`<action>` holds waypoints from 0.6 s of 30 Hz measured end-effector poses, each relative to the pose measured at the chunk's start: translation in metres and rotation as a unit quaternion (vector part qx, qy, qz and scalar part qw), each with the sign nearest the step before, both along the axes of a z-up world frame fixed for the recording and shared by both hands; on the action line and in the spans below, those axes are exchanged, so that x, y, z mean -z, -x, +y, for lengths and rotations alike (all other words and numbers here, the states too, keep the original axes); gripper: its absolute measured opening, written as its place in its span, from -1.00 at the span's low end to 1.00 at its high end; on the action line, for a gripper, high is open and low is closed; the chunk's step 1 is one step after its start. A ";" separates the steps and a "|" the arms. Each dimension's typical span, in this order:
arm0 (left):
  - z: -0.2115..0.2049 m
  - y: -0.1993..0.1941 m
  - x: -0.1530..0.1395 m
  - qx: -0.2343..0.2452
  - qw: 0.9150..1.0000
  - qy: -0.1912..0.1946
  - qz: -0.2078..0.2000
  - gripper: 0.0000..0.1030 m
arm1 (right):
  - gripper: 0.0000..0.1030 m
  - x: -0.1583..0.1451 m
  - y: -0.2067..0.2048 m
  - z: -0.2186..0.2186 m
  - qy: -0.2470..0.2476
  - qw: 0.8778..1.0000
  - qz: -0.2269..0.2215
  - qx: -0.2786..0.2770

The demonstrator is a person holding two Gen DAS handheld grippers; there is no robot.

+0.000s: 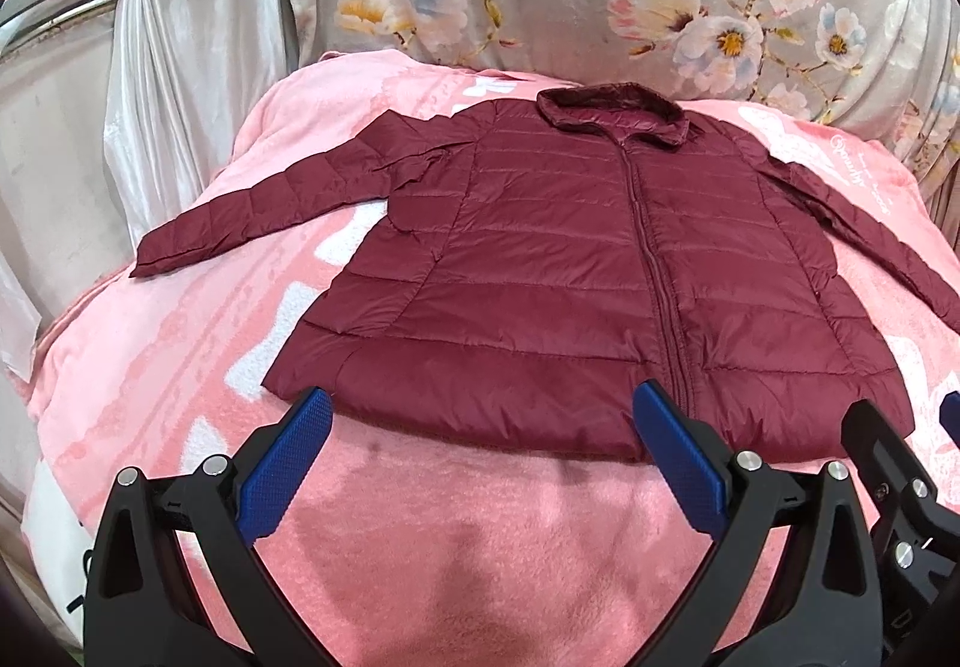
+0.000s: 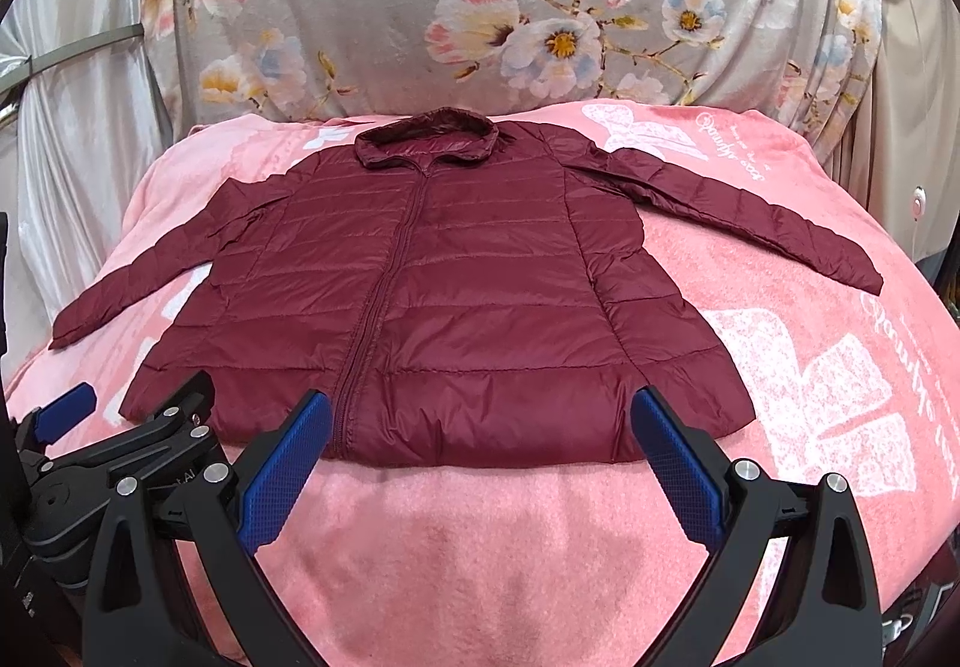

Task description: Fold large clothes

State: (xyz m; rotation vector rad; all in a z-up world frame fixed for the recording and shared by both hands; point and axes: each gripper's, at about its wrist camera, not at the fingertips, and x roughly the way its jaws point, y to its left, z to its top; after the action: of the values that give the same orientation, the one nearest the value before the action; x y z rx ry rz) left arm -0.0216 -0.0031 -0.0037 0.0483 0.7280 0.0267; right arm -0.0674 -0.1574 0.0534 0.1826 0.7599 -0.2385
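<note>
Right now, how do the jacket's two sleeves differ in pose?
The left-hand sleeve as seen in the right wrist view is creased near the shoulder; the right-hand sleeve lies smoother. The left-hand sleeve's cuff ends nearer the hem, while the right-hand sleeve's cuff stops farther up and farther out from the body. Both are maroon and quilted, spread out from the jacket, flat on the pink blanket, with neither folded in yet.

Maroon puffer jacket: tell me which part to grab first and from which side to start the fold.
Take the maroon puffer jacket by its sleeve cuffs. It lies flat, zipped, front up on the pink blanket, both sleeves spread outward. The left tool could pinch the left cuff from the outer side, the right tool the right cuff; thin loose edges there probably pinch more easily than the padded body.
</note>
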 end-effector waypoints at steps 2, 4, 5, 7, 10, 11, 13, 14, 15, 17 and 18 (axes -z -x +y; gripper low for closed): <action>0.000 -0.001 0.001 -0.001 1.000 0.000 0.002 0.90 | 0.90 0.000 -0.001 0.001 0.005 1.000 0.001 0.000; 0.001 -0.002 0.002 -0.002 1.000 0.000 0.006 0.90 | 0.90 -0.001 -0.001 0.002 0.010 1.000 0.002 0.000; 0.002 -0.003 0.003 -0.002 1.000 0.000 0.009 0.90 | 0.90 -0.001 -0.002 0.002 0.015 1.000 0.002 -0.001; 0.003 -0.004 0.005 -0.005 1.000 -0.001 0.017 0.90 | 0.90 -0.001 -0.003 0.003 0.021 1.000 0.003 -0.004; 0.004 -0.003 0.007 -0.014 1.000 -0.010 0.018 0.91 | 0.90 0.000 -0.005 0.006 0.023 1.000 0.008 -0.009; 0.005 -0.003 0.008 -0.015 1.000 -0.013 0.018 0.91 | 0.90 0.001 -0.006 0.006 0.023 1.000 0.009 -0.009; 0.006 -0.003 0.009 -0.014 1.000 -0.014 0.022 0.91 | 0.90 0.002 -0.006 0.007 0.021 1.000 0.011 -0.011; 0.007 -0.003 0.009 -0.015 1.000 -0.014 0.023 0.91 | 0.90 0.002 -0.006 0.007 0.019 1.000 0.011 -0.011; 0.007 -0.003 0.009 -0.015 1.000 -0.013 0.023 0.91 | 0.90 0.002 -0.006 0.007 0.018 1.000 0.012 -0.012; 0.008 -0.003 0.010 -0.015 0.999 -0.013 0.026 0.91 | 0.90 0.003 -0.007 0.008 0.017 1.000 0.014 -0.013; 0.008 -0.004 0.010 -0.014 0.999 -0.013 0.028 0.91 | 0.90 0.003 -0.007 0.008 0.018 1.000 0.014 -0.014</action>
State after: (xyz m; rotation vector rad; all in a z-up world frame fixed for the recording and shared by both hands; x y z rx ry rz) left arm -0.0181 0.0045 -0.0137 0.0638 0.7839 0.0628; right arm -0.0604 -0.1492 0.0505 0.1344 0.7854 -0.2291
